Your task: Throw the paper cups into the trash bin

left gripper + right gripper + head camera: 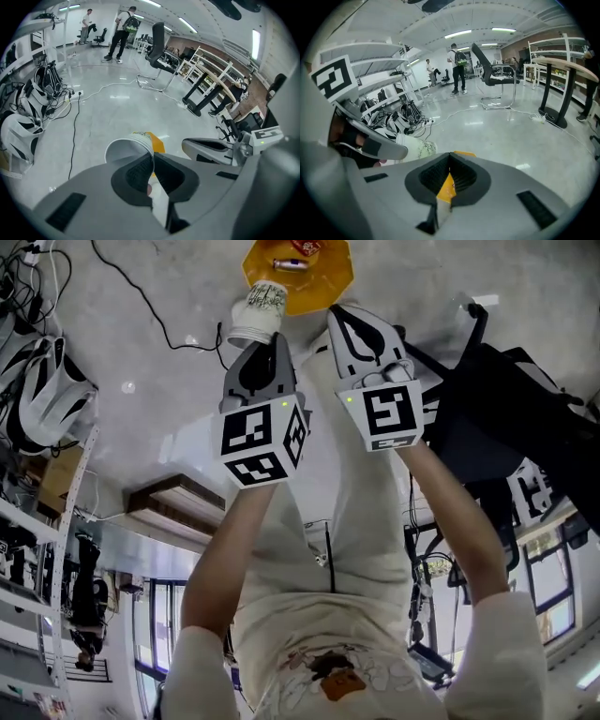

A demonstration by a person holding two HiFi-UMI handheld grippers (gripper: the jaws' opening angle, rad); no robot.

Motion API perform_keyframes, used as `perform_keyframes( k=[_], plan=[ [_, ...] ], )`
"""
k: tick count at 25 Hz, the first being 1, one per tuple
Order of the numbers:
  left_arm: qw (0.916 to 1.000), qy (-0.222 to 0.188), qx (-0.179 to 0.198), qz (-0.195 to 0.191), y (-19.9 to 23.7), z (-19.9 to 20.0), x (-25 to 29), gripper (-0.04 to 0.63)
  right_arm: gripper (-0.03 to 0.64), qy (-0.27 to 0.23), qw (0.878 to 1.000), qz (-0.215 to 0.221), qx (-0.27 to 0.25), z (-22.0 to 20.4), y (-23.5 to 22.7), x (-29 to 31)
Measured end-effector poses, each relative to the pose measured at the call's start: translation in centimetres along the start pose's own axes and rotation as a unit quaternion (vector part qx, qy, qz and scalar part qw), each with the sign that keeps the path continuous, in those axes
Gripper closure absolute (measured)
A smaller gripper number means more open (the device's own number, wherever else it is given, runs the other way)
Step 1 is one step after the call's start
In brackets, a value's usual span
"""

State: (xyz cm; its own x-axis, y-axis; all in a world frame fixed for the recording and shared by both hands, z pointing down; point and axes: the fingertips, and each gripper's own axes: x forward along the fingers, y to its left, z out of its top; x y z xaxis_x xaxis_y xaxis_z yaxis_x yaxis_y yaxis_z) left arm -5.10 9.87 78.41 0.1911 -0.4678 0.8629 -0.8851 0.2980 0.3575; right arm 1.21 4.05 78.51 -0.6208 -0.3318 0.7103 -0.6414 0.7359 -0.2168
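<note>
A white paper cup (258, 315) with a green print hangs at the near edge of the orange trash bin (300, 273), which has some rubbish in it. My left gripper (269, 341) is shut on the cup's rim. In the left gripper view the cup (127, 149) lies on its side, mouth to the left, with the wall pinched between the pads and the bin (158, 143) behind it. My right gripper (349, 320) is beside it to the right, shut and empty. In the right gripper view the bin (446, 187) shows under the closed pads, and the cup (417, 149) lies to the left.
A black office chair (497, 418) stands close on the right. White helmets (42, 395) and cables (155, 310) lie on the grey floor at the left. Farther off are another chair (157, 51), tables (211, 79) and people (123, 33).
</note>
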Motion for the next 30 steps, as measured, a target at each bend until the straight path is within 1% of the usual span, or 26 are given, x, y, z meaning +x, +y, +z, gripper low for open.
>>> perform_keyframes(
  k=[3,5,9,14,21,25,29,30],
  plan=[
    [0.9999,0.006,-0.011,0.006,1.0,-1.1,1.9,0.574,0.609,0.022,0.999,-0.013,0.018,-2.9,-0.8,2.0],
    [0.9998,0.011,-0.016,0.010,1.6,-1.7,3.4,0.574,0.609,0.028,0.999,-0.018,0.027,-4.2,-1.3,3.2],
    [0.9993,0.018,-0.031,0.011,2.3,-2.9,5.8,0.574,0.609,0.031,0.999,-0.021,0.033,-6.1,-2.0,5.3],
    [0.9991,0.021,-0.036,0.007,2.9,-3.2,8.7,0.574,0.609,0.040,0.998,-0.023,0.035,-8.2,-2.7,7.9],
    [0.9967,0.057,-0.056,0.008,3.8,-4.9,13.3,0.574,0.609,0.065,0.997,-0.021,0.042,-11.3,-4.0,11.1],
    [0.9939,0.063,-0.091,0.000,4.3,-5.5,15.2,0.574,0.609,0.078,0.995,-0.012,0.054,-12.6,-4.1,12.3],
    [0.9896,0.088,-0.113,-0.011,4.5,-6.3,16.9,0.574,0.609,0.086,0.994,-0.005,0.063,-13.3,-4.3,12.8],
    [0.9889,0.091,-0.117,-0.013,4.7,-6.3,17.1,0.541,0.609,0.087,0.994,-0.005,0.065,-13.2,-4.3,12.8]
  ],
)
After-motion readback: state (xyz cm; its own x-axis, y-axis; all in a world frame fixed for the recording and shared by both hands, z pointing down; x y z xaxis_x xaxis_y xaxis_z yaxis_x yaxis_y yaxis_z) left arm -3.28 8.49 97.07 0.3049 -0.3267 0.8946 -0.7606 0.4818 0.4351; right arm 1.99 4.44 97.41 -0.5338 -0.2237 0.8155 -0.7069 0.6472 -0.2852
